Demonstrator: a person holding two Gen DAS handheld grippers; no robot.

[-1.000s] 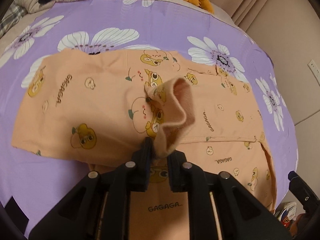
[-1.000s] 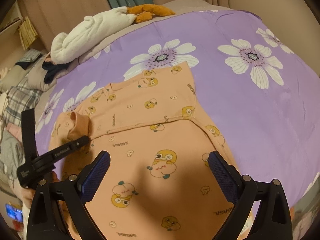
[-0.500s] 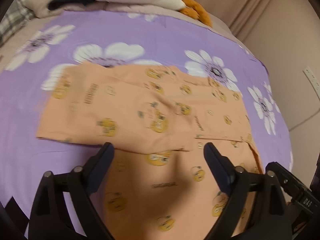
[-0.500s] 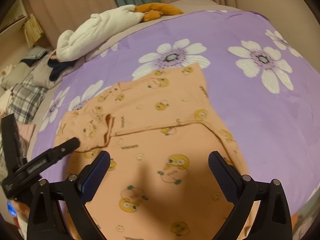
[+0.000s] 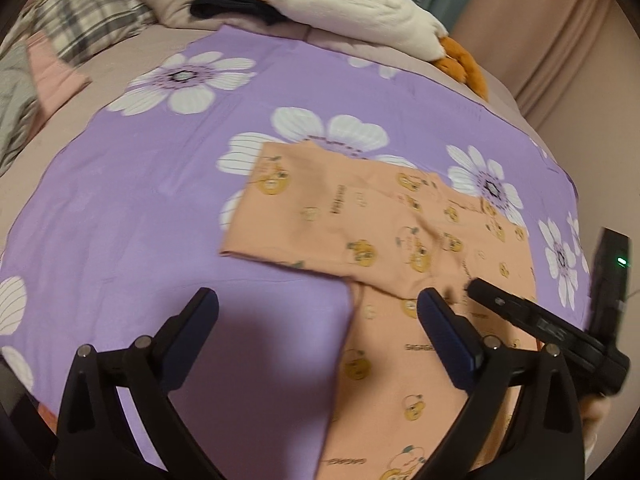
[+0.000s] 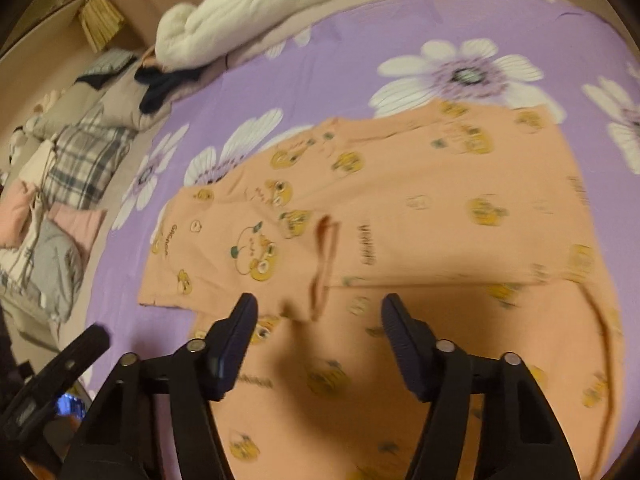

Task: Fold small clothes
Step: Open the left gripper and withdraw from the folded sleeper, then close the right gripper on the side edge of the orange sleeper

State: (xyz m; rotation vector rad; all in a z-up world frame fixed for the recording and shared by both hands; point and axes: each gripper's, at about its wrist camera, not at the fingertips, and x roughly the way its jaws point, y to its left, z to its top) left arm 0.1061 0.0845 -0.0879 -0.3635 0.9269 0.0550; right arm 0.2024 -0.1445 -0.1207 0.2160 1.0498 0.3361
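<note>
A small peach garment printed with yellow cartoon faces lies flat on a purple flowered sheet. One sleeve is folded across its body, with the cuff lying near the middle. My left gripper is open and empty, above the sheet at the garment's left edge. My right gripper is open and empty, just above the folded sleeve's cuff. The right gripper's finger also shows in the left wrist view; the left gripper's finger shows in the right wrist view.
A white plush toy with orange feet lies at the far end of the bed. Plaid and grey bedding and dark clothing are piled at the left. Beige curtains hang behind.
My left gripper let go of the sleeve cuff, opened and swung left off the garment. The sleeve now lies folded across the body. My right gripper moved in toward the cuff, its jaws somewhat narrower.
</note>
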